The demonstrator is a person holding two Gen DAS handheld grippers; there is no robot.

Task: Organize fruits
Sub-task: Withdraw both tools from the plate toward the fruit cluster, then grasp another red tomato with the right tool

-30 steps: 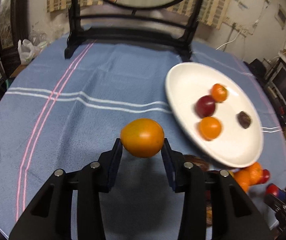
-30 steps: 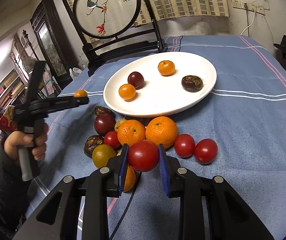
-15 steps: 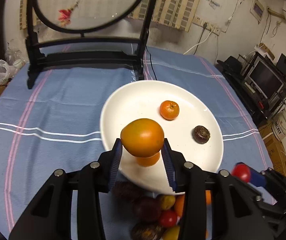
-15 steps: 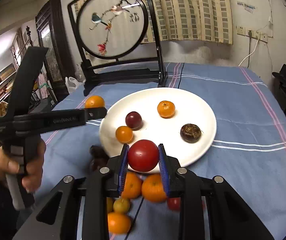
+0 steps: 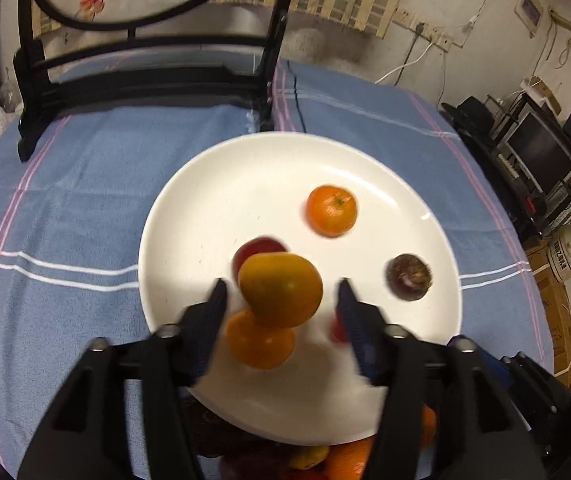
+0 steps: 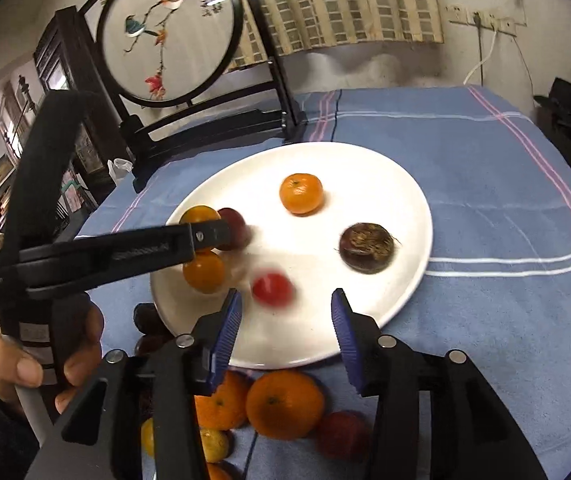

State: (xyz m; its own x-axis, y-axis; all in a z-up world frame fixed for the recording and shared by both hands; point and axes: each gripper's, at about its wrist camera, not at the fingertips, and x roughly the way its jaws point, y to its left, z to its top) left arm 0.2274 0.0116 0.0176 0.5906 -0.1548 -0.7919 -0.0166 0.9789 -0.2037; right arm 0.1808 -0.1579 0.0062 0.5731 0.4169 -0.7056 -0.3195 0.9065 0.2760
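— Both fruits are loose now — the orange tomato (image 5: 280, 289) and red tomato (image 6: 272, 289) over the white plate (image 6: 401, 208)!
— Left gripper (image 5: 281, 300) and right gripper (image 6: 285, 312) have just been opening — jaws apart, gripping nothing.

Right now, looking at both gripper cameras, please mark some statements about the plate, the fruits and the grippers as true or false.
1. The white plate lies on a blue cloth. True.
2. The right gripper squeezes the red tomato. False: its jaws have just been opening, and the tomato is free over the plate.
3. A dark brown fruit lies on the plate. True.
4. The plate is empty. False: several fruits are on it, among them a mandarin.
5. The left gripper is shut. False: its jaws have just been opening, with gaps beside the orange fruit.
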